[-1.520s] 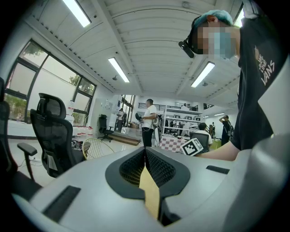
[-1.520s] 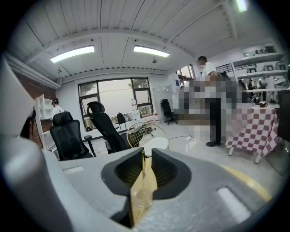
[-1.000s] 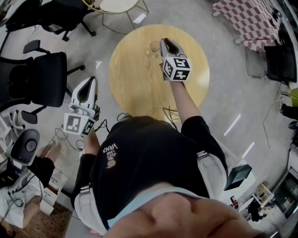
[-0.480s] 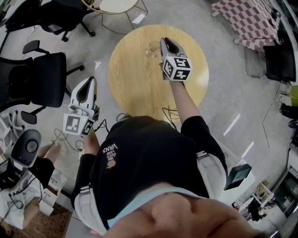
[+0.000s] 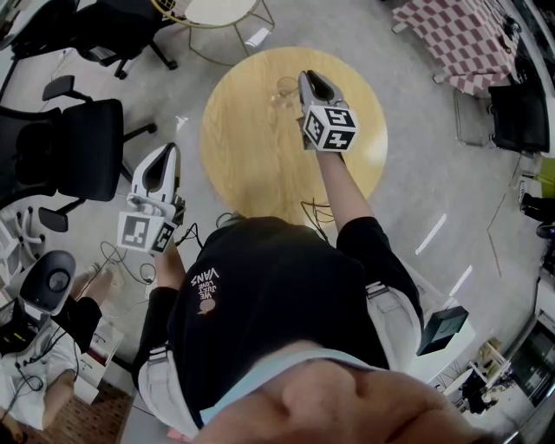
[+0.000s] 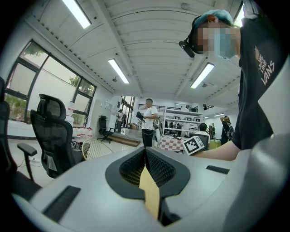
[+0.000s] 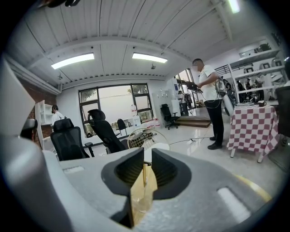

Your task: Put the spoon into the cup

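Note:
A clear glass cup stands on the far part of the round wooden table. My right gripper hovers just right of the cup, over the table. In the right gripper view the cup sits low between the jaws, and a thin spoon handle stands up out of it, close to the left jaw. The right gripper is narrowly open, the gap wider than the handle. My left gripper is off the table's left side over the floor. It is shut and empty, its tips meeting.
Black office chairs stand left of the table. A wire-legged side table is beyond it and a checked-cloth table at the far right. Cables lie on the floor by my left side. People stand further off in the room.

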